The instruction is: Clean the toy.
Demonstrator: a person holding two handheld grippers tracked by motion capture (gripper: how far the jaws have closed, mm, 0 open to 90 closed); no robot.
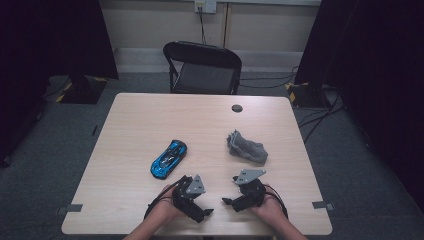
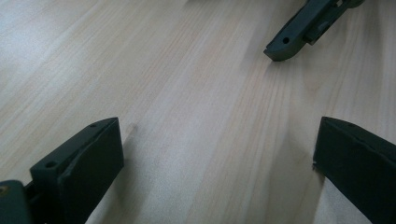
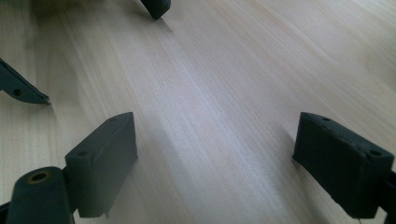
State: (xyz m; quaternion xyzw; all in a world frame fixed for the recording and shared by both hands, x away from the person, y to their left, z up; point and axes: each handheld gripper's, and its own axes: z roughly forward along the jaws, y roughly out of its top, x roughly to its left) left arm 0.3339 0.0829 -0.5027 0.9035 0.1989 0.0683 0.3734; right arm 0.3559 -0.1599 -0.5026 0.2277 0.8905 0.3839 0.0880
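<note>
While the blue toy car (image 1: 169, 159) lies untouched left of centre on the table (image 1: 130, 125), just beyond the left gripper (image 1: 204, 212), both tools rest at the near edge with jaws spread wide and nothing between them. The right gripper (image 1: 229, 202) sits nearest the grey cloth (image 1: 246, 147), so a reach looks not yet begun. Nothing blocks either path; the chair (image 1: 202, 67) stands beyond the far edge.

One blue toy car (image 1: 169, 158), one grey cloth (image 1: 246, 147) (crumpled), one chair (image 1: 202, 67), two grippers.
</note>
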